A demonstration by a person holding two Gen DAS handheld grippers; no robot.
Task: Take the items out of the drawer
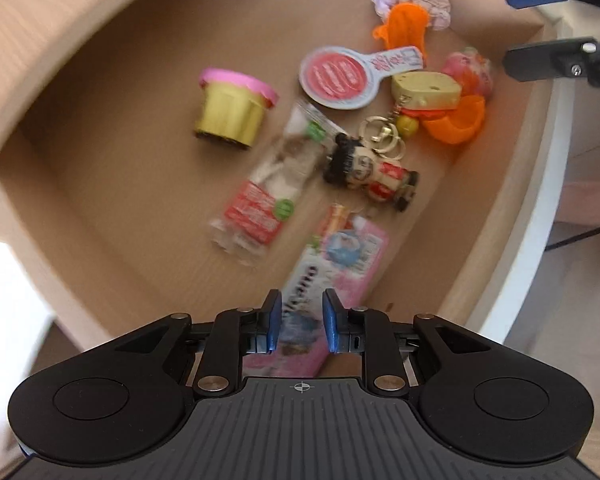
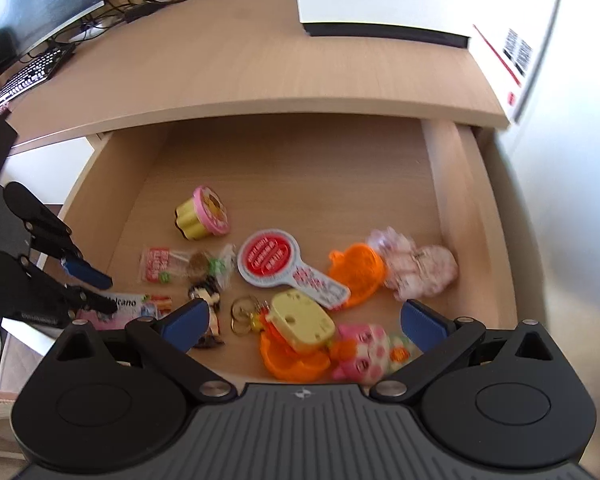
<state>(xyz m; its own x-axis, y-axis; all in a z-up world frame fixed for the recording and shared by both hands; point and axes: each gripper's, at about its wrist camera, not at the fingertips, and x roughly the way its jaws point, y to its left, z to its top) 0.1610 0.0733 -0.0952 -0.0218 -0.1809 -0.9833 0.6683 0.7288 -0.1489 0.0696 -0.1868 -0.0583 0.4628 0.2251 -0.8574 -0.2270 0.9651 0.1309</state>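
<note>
Left tongs [image 1: 298, 322] point straight down into the open drawer [image 2: 436, 168], jaws narrowed to a small gap, nothing clamped; the pink flat packet [image 1: 340, 264] lies on the drawer floor right under and between the blue pads, no contact that I can confirm. Right tongs [image 2: 304, 322] hang above the drawer's front part, jaws spread wide, empty, with the yellow cheese keychain [image 2: 302, 316] and orange plastic shells [image 2: 292, 362] below the gap.

Drawer is pulled out from under the bench [image 2: 220, 68]; all items are still inside, clustered toward the front and right.

Handling guesses:
- Pink packet: thin, light, probably glossy and slippery, lies flat. Hard to pinch from above; best to catch one edge or lift a corner.
- Clear snack wrapper [image 1: 260, 196]: crinkly, soft, very light; pinch the sealed end.
- Yellow cup with pink lid [image 1: 232, 112]: on its side, rigid, may roll; grip across the body, not the lid rim.
- Doll keychain [image 1: 374, 174]: small, hard, stiff; take the body, the rings [image 1: 384, 136] will dangle.
- Round red-and-white paddle tag [image 1: 340, 78]: flat, stiff; grab the handle end.
- Pink soft toy [image 2: 366, 354] and frilly pale cloth piece [image 2: 416, 266]: squashy, forgiving, grip anywhere in the middle.
- Orange shells: thin, hollow, could slip or flex; pinch the rim.

Nothing looks heavy or breakable. Blur in the left view, so fine detail is uncertain.
</note>
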